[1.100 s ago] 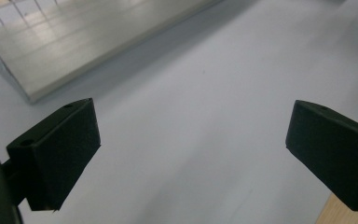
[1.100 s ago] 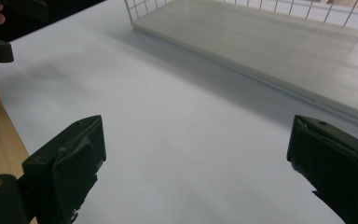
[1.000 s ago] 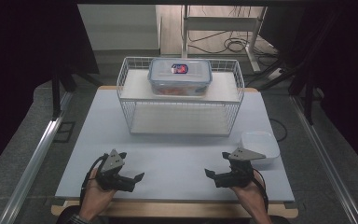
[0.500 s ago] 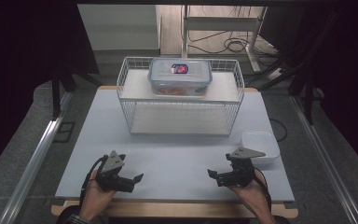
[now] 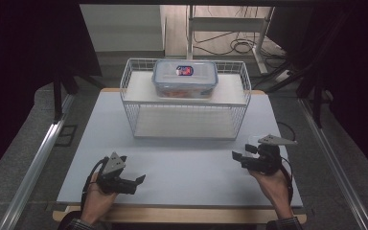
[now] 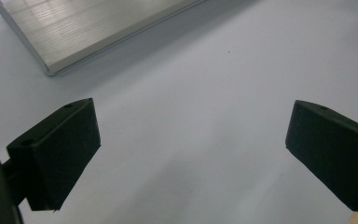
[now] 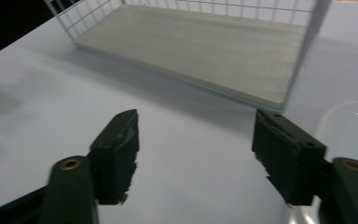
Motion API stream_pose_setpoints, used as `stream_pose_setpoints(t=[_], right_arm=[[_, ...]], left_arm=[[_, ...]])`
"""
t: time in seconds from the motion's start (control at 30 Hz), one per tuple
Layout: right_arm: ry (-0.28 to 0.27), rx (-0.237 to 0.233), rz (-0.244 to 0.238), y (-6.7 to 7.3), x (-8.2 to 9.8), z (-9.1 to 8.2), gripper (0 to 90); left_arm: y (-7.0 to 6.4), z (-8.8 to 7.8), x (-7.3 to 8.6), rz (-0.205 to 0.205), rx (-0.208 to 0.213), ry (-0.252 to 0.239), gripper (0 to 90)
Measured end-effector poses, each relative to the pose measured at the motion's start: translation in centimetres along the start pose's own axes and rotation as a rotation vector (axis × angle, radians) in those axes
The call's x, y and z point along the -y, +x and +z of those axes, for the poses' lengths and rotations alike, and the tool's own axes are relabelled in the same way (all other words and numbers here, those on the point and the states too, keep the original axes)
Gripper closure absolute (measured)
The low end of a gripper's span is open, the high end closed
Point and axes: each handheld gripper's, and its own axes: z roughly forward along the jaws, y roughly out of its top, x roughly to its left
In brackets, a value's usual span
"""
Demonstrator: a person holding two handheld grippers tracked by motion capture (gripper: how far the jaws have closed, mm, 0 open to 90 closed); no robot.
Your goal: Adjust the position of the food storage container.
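Thing in hand: a pale, see-through plastic lid (image 7: 349,116) lies flat on the table (image 5: 182,158), near its right edge and just beside the right gripper (image 5: 237,157).
Which way from the jaws: in the right gripper view the lid sits off to the right of the right-hand jaw, not between the two. The jaws point past it toward the lower board of the wire basket (image 5: 129,108).
Long axis: cannot tell, since one rounded corner of the lid is all that can be made out.
Nearer hand: the right one by far. The left gripper (image 5: 139,179) is well apart from the lid, at the near left of the table.
Right jaws: roughly half open with nothing but bare table between them. They have just been closing.
Left jaws: spread wide over bare table and holding nothing (image 6: 191,149).
Farther off: a lidded food box (image 5: 184,79) stands on the top shelf of the basket, well away from both grippers.
What the next move likely turns on: swinging the right gripper toward the lid so that its rim comes between the jaws.
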Motion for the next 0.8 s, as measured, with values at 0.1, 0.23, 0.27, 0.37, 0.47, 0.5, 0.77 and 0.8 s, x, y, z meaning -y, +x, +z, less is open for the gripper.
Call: stream_pose_setpoints(t=[0.1,0.23,0.27,0.37,0.47,0.5,0.77,0.8], right_arm=[[0.022,0.046,-0.03,-0.8,-0.1,-0.2,46.5],[0.048,0.063,-0.009,-2.1,0.3,-0.1,58.4],[0.05,0.082,-0.008,-2.9,0.5,-0.3,65.2],[0.038,0.108,0.001,-3.9,0.4,-0.8,74.5],[0.032,0.135,0.001,-4.7,0.2,-1.3,81.8],[0.026,0.152,-0.001,-5.1,0.1,-1.5,85.1],[0.02,0.276,0.035,-8.8,-0.4,-2.5,89.9],[0.02,0.276,0.035,-8.8,-0.4,-2.5,89.9]], left_arm=[[0.2,0.2,0.2,-0.018,0.006,0.013,3.0],[-0.2,0.4,0.2,0.002,0.002,0.031,2.9],[-0.3,0.5,0.1,0.014,0.001,0.034,2.9],[-0.3,0.5,0.2,0.013,0.001,0.037,2.9],[-0.1,0.5,0.2,0.001,0.003,0.034,3.0],[-0.1,0.5,0.2,-0.003,0.005,0.031,3.0],[0.1,0.6,0.3,-0.014,0.011,0.035,3.2],[0.1,0.6,0.3,-0.014,0.011,0.035,3.2]])
